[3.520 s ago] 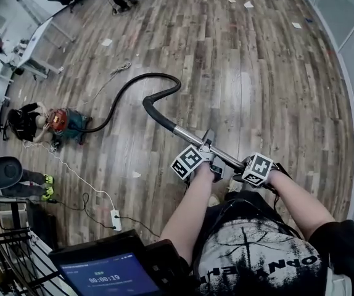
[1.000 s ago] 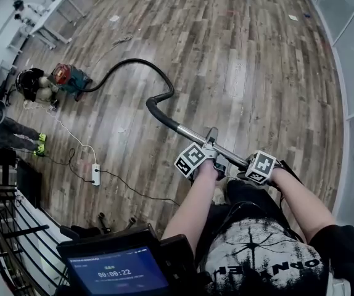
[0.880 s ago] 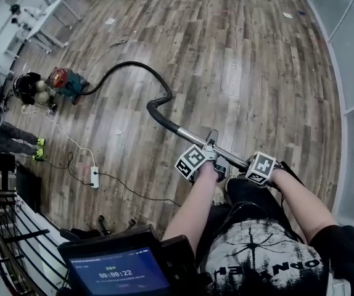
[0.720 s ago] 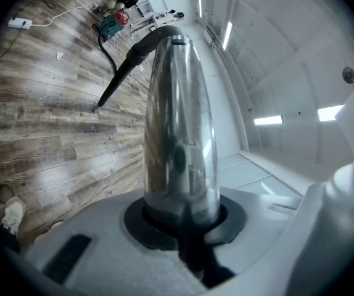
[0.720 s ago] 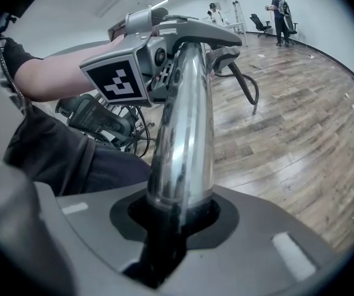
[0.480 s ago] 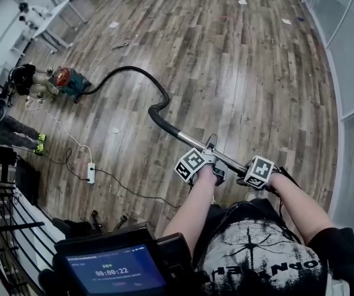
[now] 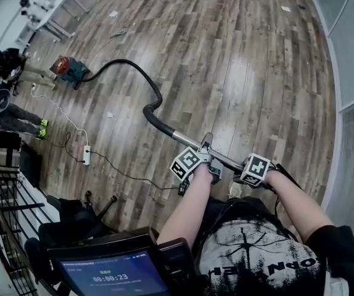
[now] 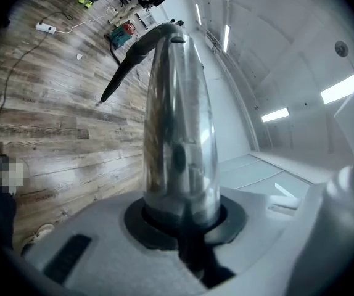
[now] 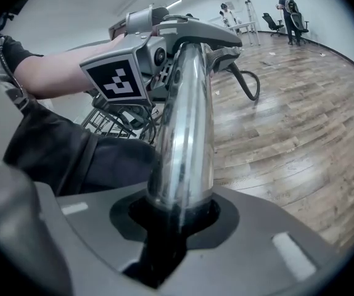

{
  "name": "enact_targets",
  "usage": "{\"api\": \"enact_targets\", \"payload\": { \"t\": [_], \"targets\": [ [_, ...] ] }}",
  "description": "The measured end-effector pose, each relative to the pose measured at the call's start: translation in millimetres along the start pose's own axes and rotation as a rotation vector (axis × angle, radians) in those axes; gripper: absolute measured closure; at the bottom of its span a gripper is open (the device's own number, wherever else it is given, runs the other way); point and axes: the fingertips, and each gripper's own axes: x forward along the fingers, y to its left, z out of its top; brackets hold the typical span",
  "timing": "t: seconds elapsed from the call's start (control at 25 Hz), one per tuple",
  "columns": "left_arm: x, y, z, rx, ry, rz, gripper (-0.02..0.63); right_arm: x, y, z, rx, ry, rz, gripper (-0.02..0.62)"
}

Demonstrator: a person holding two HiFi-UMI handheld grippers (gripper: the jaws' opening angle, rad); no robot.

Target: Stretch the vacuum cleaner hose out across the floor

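A black vacuum hose [image 7: 141,84] curves over the wooden floor from the red and teal vacuum cleaner [image 7: 66,69] at the upper left to a black bent handle [image 7: 155,121]. From there a chrome wand [image 7: 189,142] runs down right to my hands. My left gripper [image 7: 209,161] is shut on the wand [image 8: 176,128], which fills its jaws. My right gripper [image 7: 243,168] clasps the same wand [image 9: 186,134] further back, also shut. Both hold it off the floor.
A white power strip [image 7: 86,155] and its cables lie on the floor at left. Several people [image 7: 16,119] stand or crouch near the vacuum. A black metal rack [image 7: 10,227] and a screen [image 7: 112,279] are at lower left. A glass wall [image 7: 353,48] runs along the right.
I have moved back away from the vacuum with the wand in both grippers. The hose's loop has opened out and lies longer. The vacuum now sits farther up left.
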Motion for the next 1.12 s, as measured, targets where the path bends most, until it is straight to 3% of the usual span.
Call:
{"api": "enact_targets", "payload": {
  "t": [0.16, 0.6, 1.12],
  "targets": [
    [-3, 2, -24, 0.006, 0.002, 0.019, 0.555, 1, 6, -23, -0.002, -0.009, 0.014, 0.494],
    [-44, 2, -36, 0.003, 0.007, -0.018, 0.557, 12, 45, -31, 0.011, -0.002, -0.031, 0.494],
    [-88, 36, -84, 0.004, 0.151, -0.060, 0.557, 62, 98, -63, 0.153, -0.013, -0.157, 0.500]
  ]
}}
